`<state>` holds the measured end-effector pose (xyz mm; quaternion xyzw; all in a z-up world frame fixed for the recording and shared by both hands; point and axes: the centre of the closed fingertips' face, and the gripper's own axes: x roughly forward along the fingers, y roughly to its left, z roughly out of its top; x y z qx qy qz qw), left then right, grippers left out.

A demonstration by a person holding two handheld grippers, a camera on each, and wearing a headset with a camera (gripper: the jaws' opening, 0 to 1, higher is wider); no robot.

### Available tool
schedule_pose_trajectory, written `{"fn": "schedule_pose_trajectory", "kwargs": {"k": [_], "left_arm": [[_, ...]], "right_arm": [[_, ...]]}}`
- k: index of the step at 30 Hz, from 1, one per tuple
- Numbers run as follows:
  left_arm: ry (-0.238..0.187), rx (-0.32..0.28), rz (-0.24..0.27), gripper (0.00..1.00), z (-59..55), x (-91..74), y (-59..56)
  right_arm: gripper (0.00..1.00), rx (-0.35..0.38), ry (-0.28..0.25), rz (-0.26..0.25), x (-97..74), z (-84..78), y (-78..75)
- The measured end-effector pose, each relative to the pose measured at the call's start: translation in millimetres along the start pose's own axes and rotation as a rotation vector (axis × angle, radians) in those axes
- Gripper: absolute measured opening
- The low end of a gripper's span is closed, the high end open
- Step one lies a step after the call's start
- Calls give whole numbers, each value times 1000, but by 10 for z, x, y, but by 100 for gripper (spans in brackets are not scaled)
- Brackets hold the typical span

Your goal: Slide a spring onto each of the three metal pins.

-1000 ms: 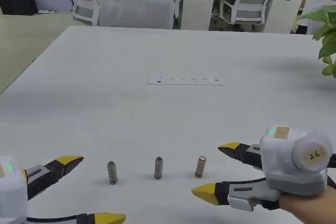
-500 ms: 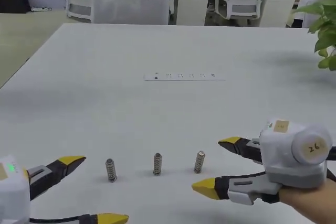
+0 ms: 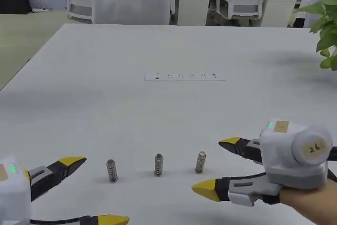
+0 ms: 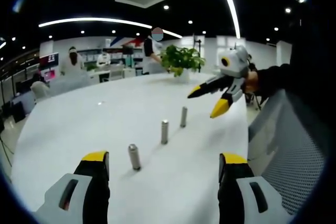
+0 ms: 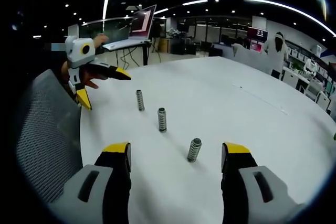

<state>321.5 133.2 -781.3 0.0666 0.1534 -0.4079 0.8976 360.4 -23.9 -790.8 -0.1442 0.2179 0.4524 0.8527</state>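
Three pins stand in a row near the table's front edge, each with a spring on it: left pin point(image 3: 111, 171), middle pin point(image 3: 158, 165), right pin point(image 3: 200, 163). My left gripper point(image 3: 96, 190) is open at the lower left, beside the left pin point(image 4: 135, 157). My right gripper point(image 3: 218, 166) is open at the lower right, its jaws pointing at the right pin point(image 5: 194, 149). Neither holds anything. In the left gripper view the right gripper point(image 4: 210, 100) hovers past the far pin point(image 4: 183, 116). In the right gripper view the left gripper point(image 5: 102, 86) is beyond the far pin point(image 5: 139, 100).
A white power strip point(image 3: 185, 77) lies flat in the middle of the white table point(image 3: 168, 109). Office chairs point(image 3: 131, 8) and desks stand behind it. A green plant point(image 3: 327, 35) leans in at the right edge. People stand in the far background.
The head camera has shifted slightly, so the scene sits a bit lower. Both grippers stay open in about the same places; the pins and springs have not moved.
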Motion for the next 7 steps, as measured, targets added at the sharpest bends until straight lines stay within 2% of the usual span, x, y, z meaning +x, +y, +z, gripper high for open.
{"fn": "schedule_pose_trajectory", "kwargs": {"k": [7], "left_arm": [[2,-1,9,82,-5,-12,13]], "right_arm": [[69,-4,7,9,11,-17,21]]}}
